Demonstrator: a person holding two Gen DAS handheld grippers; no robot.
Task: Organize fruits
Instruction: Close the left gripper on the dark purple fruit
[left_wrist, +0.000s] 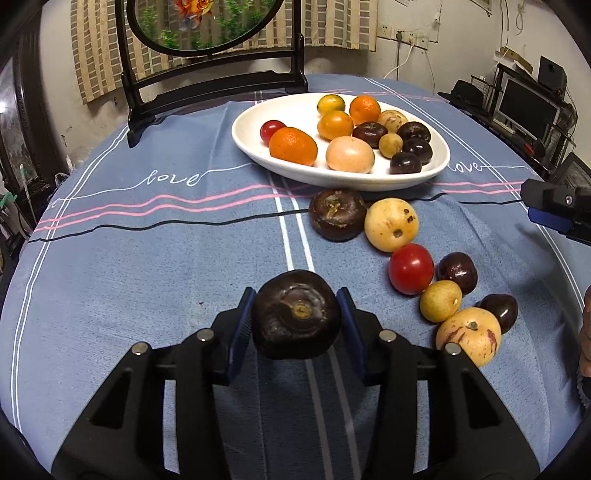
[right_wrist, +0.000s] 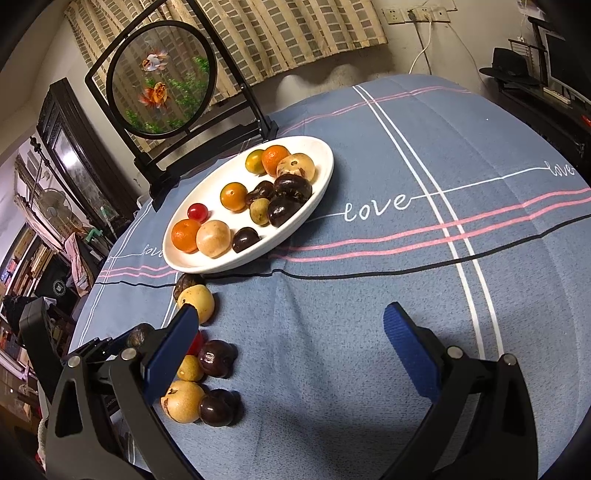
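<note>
My left gripper (left_wrist: 295, 314) is shut on a dark brown round fruit (left_wrist: 295, 314) and holds it above the blue cloth. A white oval plate (left_wrist: 251, 142) beyond holds several oranges, dark fruits, yellow fruits and a red tomato; it also shows in the right wrist view (right_wrist: 321, 162). Loose fruits lie in a row on the cloth: a dark fruit (left_wrist: 337, 215), a yellow fruit (left_wrist: 391, 223), a red tomato (left_wrist: 410, 268) and more. My right gripper (right_wrist: 291, 350) is open and empty over bare cloth, right of that row (right_wrist: 214, 358).
A round fish picture in a black stand (right_wrist: 162, 77) stands behind the plate at the table's far edge. The blue tablecloth (right_wrist: 369, 258) has white and pink stripes. Shelves and clutter lie beyond the table on both sides.
</note>
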